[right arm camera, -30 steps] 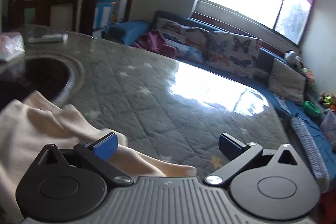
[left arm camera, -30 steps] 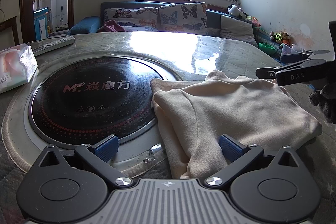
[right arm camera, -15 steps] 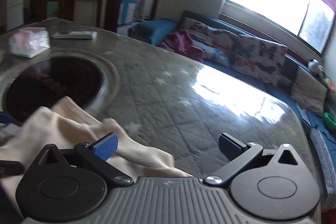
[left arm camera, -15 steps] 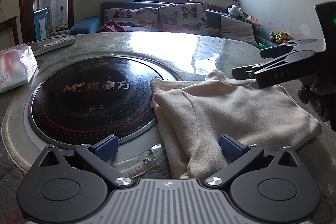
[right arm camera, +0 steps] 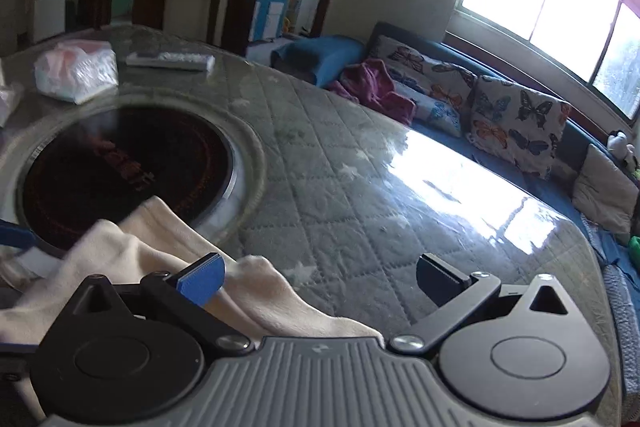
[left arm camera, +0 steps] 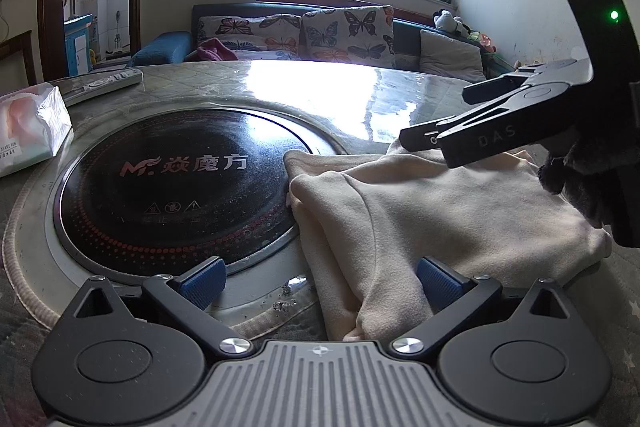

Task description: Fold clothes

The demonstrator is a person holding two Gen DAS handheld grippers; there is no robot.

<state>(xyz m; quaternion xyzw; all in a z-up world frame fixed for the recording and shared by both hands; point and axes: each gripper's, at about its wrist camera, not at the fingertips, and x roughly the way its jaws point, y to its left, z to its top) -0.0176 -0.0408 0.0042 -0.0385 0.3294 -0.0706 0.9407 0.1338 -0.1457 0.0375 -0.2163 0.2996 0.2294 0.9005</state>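
1. Cream fleece garment, soft and already folded into a rough rectangle, lies on the grey quilted table cover; its left edge overlaps the rim of the round black glass induction hob set into the table.

2. Seen from the left wrist, the garment's long axis runs left to right across the view, from the hob rim toward the table's right side. A narrower flap or sleeve runs down its left edge toward the camera.

3. The left gripper sits low at the near edge, its blue-padded fingers spread wide with nothing between them. The near left corner of the garment lies between the two pads, just ahead, so this gripper is the nearer one to that edge.

4. The right gripper hangs above the far right part of the garment, pointing left across it. In its own view the fingers stand wide apart and hold nothing; the cloth lies below and to the left of them, partly under the left pad.

5. My judgement: the next fold turns on the far edge. The right gripper is above that edge but not on it, so it would need to come down and close there, while the left takes the near corner.

6. A white plastic-wrapped tissue pack and a pale remote control lie well apart from the garment, beyond the hob.
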